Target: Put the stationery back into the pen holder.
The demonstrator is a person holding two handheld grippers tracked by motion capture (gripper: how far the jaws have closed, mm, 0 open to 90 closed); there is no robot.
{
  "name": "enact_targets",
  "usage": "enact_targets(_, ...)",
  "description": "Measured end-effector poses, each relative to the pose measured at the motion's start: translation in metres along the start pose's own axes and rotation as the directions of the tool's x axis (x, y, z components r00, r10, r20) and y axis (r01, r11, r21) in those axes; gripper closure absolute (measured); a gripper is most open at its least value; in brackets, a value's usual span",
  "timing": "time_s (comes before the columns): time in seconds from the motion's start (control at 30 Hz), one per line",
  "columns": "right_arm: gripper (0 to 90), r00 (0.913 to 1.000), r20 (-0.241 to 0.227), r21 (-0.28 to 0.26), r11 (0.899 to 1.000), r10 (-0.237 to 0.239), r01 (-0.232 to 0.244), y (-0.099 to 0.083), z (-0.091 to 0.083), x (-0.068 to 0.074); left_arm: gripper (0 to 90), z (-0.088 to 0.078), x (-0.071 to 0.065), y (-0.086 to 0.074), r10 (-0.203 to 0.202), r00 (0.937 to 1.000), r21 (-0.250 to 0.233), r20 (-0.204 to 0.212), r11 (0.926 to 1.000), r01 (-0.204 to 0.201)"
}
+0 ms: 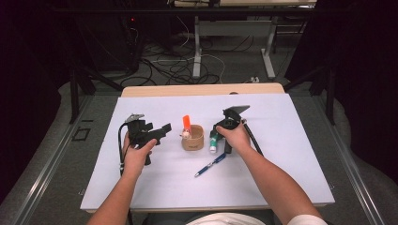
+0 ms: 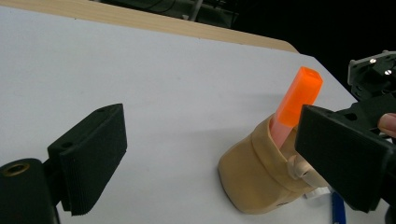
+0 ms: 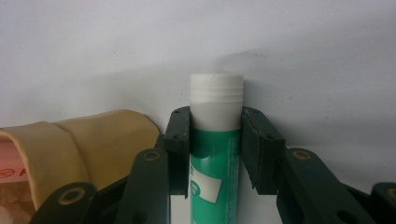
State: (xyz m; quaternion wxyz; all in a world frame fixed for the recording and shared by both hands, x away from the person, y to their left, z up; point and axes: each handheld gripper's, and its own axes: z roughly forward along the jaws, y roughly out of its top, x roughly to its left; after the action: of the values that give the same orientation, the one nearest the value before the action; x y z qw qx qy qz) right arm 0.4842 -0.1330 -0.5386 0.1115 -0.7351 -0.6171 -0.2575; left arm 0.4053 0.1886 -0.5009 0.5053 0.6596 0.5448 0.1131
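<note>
A green tube with a white cap (image 3: 216, 102) sits between the jaws of my right gripper (image 3: 216, 140), whose pads press on both its sides. From above, the right gripper (image 1: 214, 139) holds the green tube (image 1: 212, 145) just right of a tan cup (image 1: 193, 139), cap end toward the white sheet. An orange highlighter (image 1: 186, 123) stands in that cup. My left gripper (image 1: 162, 134) hovers left of the cup, open, holding nothing. In the left gripper view, the tan cup (image 2: 254, 182) and orange highlighter (image 2: 299, 100) lie ahead of the left gripper (image 2: 217, 158) and its wide-apart jaws.
A blue pen (image 1: 210, 165) lies on the white sheet (image 1: 155, 187) in front of the cup. The sheet covers a wooden table whose far edge (image 1: 202, 89) shows. Beyond it are table legs and cables on the floor.
</note>
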Motion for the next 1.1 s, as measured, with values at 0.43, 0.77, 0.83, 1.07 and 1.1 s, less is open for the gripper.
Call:
enact_targets(0.43, 65.5, 0.9985, -0.052, -0.014, 1.0, -0.018, 0.017, -0.003, -0.006, -0.001, 9.1, 0.001, 0.0, 0.0, -0.005, 0.9999, -0.018, -0.011, 0.9998, 0.005)
enact_targets(0.77, 65.5, 0.9918, -0.09, -0.084, 0.993, -0.091, 0.083, -0.007, -0.016, 0.002, 8.8, 0.001, 0.001, 0.0, 0.002, 0.9998, -0.018, -0.019, 0.9998, -0.002)
enact_targets(0.83, 65.5, 0.9893, -0.093, -0.101, 0.989, -0.113, 0.104, -0.008, -0.018, 0.004, 8.5, 0.001, 0.0, -0.001, 0.001, 0.9999, -0.018, -0.017, 0.9998, -0.001)
enact_targets(1.07, 65.5, 0.9767, -0.111, -0.18, 0.97, -0.184, 0.162, -0.014, -0.027, 0.012, 7.0, 0.001, 0.0, -0.001, 0.022, 0.9992, -0.012, -0.035, 0.9997, -0.022)
enact_targets(1.1, 65.5, 0.9743, -0.109, -0.197, 0.965, -0.198, 0.174, -0.014, -0.028, 0.012, 6.5, 0.001, 0.0, -0.001, 0.027, 0.9989, -0.013, -0.039, 0.9995, -0.028)
